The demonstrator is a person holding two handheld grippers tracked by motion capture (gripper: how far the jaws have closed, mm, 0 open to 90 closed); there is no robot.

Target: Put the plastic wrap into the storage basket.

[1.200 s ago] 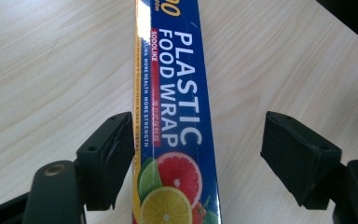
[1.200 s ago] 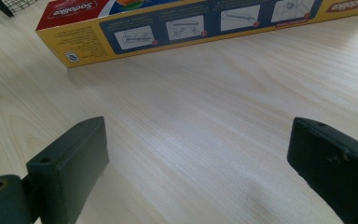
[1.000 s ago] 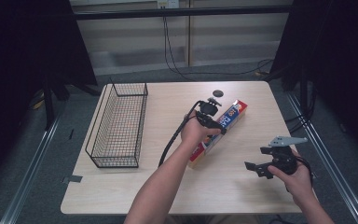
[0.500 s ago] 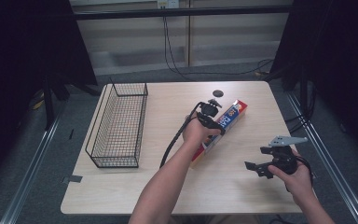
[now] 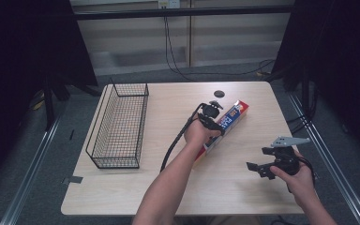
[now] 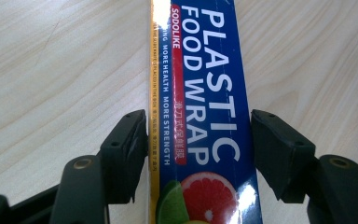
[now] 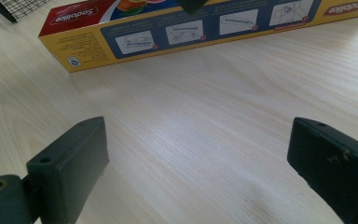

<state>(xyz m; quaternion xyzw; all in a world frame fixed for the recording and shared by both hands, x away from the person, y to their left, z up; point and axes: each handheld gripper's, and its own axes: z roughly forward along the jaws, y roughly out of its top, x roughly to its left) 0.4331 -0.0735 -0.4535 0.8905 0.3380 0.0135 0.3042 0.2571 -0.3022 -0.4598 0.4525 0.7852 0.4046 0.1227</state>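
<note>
The plastic wrap box (image 5: 225, 126) lies flat on the pale wooden bench (image 5: 178, 187), slanting from near the middle toward the far right, its blue printed face up and a yellow strip along one long edge. The left tongs (image 5: 212, 117) straddle it at about mid-length; in the left gripper view the box (image 6: 200, 107) runs straight up between the two black jaws, which have just been closing. The left-hand jaw looks flush against the yellow edge, while a thin sliver seems to remain at the other long edge, so the clamp reads as not fully seated. Bare bench lies open on both sides of the box. The right tongs (image 5: 269, 165) hover over the near right part of the bench, well apart from the box, jaws spread wide with nothing between them; the right gripper view shows the box's end and yellow side (image 7: 200, 28) across a stretch of clear wood. A black wire basket (image 5: 119, 124) stands along the left side of the bench, separated from the box by the left forearm. A small dark disc (image 5: 219, 93) sits near the far edge.
</note>
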